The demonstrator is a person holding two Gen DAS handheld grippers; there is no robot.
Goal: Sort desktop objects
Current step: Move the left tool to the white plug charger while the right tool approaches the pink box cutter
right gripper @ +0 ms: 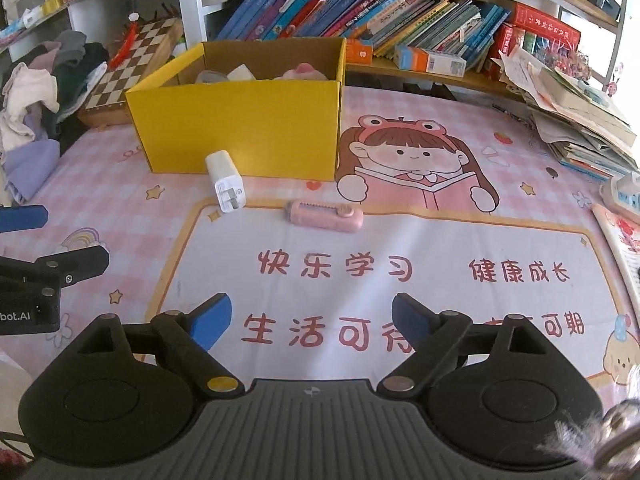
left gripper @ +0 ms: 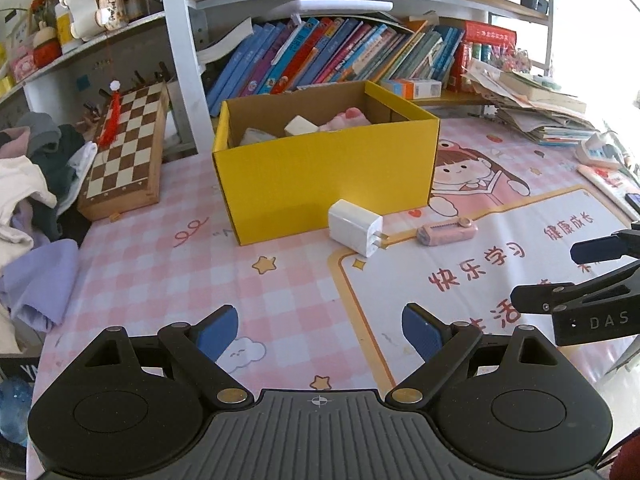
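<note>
Up at 12 o'clock from the right gripper (right gripper: 312, 322) lies the pink plastic utility knife (right gripper: 324, 216), long axis crosswise. Left gripper (left gripper: 319, 334) faces the white boxy charger plug (left gripper: 355, 227) instead; both sets of jaws are spread wide, holding nothing.

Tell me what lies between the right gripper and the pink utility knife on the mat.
Nothing: in the right wrist view, only bare printed mat lies between the open right gripper and the pink utility knife.

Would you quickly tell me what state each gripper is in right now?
Left gripper: open, holding nothing.
Right gripper: open, holding nothing.
</note>
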